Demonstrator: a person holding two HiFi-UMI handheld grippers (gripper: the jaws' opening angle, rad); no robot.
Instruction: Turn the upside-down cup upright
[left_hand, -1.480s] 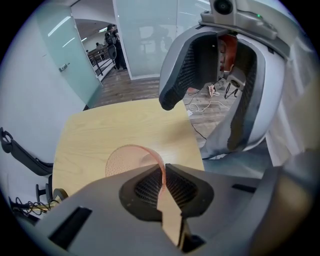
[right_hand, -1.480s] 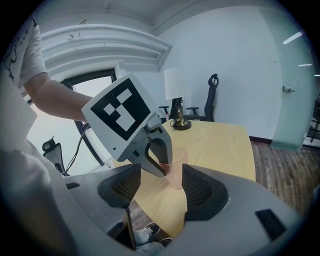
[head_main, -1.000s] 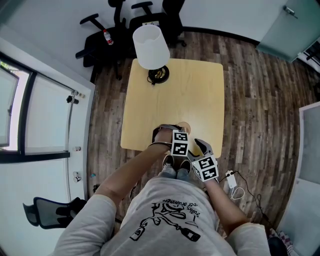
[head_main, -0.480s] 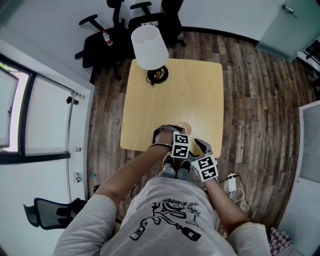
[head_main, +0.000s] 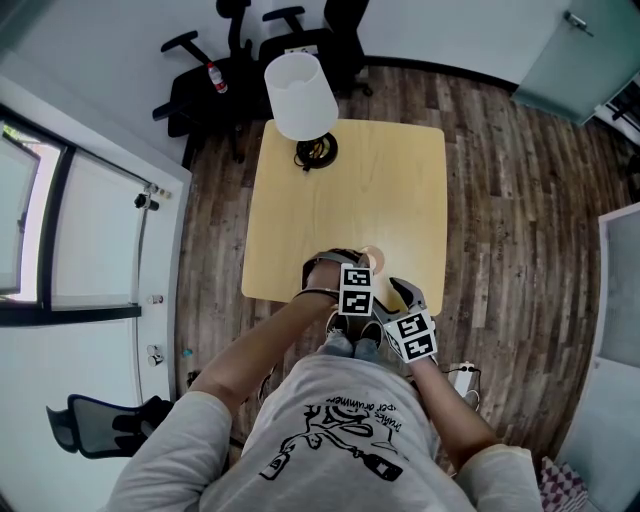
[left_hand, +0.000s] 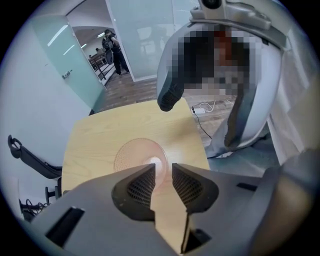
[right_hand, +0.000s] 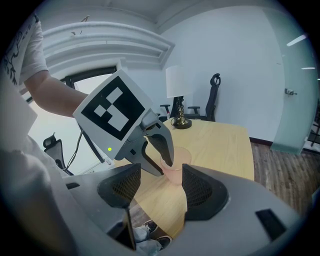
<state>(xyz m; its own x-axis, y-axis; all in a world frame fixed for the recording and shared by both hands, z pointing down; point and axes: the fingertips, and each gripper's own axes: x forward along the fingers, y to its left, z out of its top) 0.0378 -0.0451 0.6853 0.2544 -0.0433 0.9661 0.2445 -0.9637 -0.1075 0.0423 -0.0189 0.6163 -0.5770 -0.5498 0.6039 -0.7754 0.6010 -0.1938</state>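
Note:
A translucent pink cup stands mouth up on the light wooden table, close to its near edge. In the left gripper view I look down into the cup and see its pale bottom. My left gripper points steeply down at the cup's near rim. Its jaws are opening, and a gap shows between the pads. In the right gripper view, one finger of the left gripper reaches down at the rim of the cup. My right gripper waits just right of it, open and empty.
A table lamp with a white shade stands at the table's far edge. Black office chairs stand behind it. The cup sits a short way from the table's near edge, and wood floor lies on the right.
The left gripper's marker cube has tipped slightly to the left, so a bit more of the cup shows beside it. The cup and the right gripper have stayed put.

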